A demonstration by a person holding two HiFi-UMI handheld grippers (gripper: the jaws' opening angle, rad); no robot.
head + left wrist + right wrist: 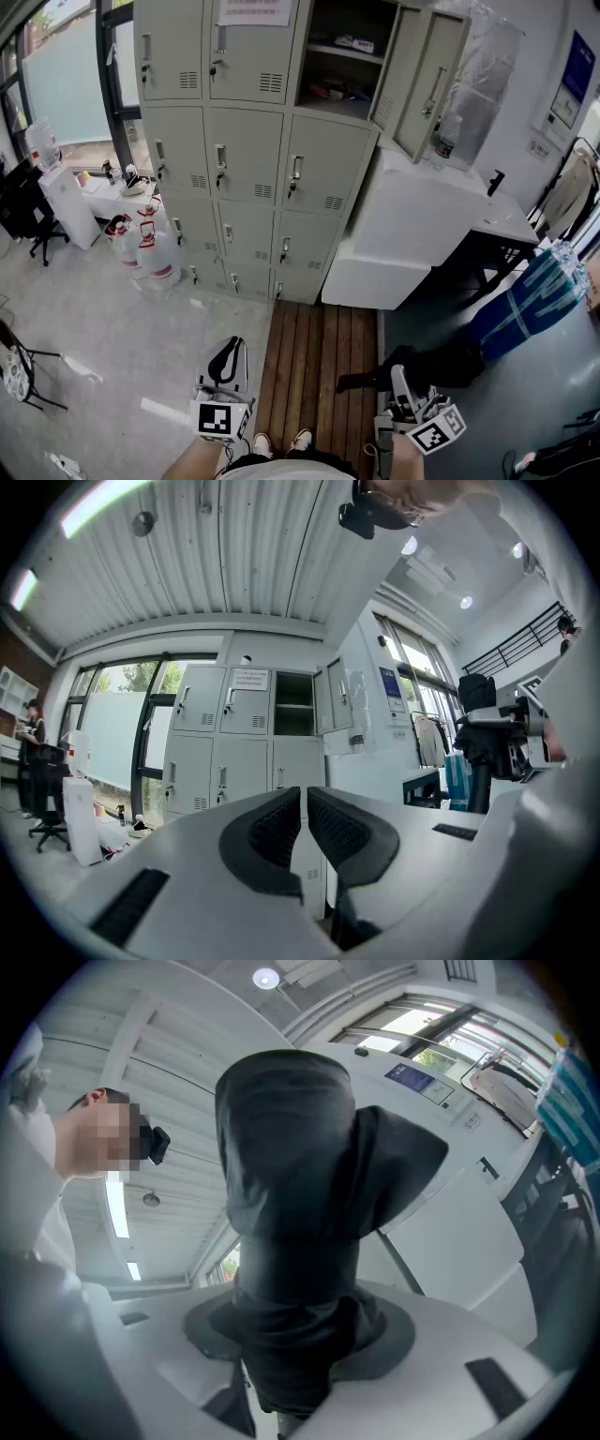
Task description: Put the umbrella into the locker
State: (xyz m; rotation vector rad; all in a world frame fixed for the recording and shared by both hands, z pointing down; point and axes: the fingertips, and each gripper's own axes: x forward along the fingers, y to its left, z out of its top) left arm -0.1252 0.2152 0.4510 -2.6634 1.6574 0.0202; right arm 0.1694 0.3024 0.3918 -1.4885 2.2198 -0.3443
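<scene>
The umbrella (286,1204), black and folded into a thick bundle, sits in the right gripper (281,1372). The jaws are clamped on its lower part, with the fabric bulging out on both sides of the pads. From the right gripper view, its long axis runs out along the jaws and tilts upward, so the free end leads the way.

The left gripper (306,825) carries nothing. Its jaws are pressed together with only a hairline between the pads, and it is held low on the person's left side.

The locker (246,141) stands across the room, beyond a strip of wooden flooring (314,356). One compartment (342,56) in the top row is open, its door (427,80) swung out to the right. A few small items lie on its shelves, though I cannot make out what they are.

So the opening lies ahead of the loaded hand, well apart from it, much higher, and a little to its left. The right hand is the one to act. I reckon it must raise the bundle and send it in end-first, keeping clear of the open door.
</scene>
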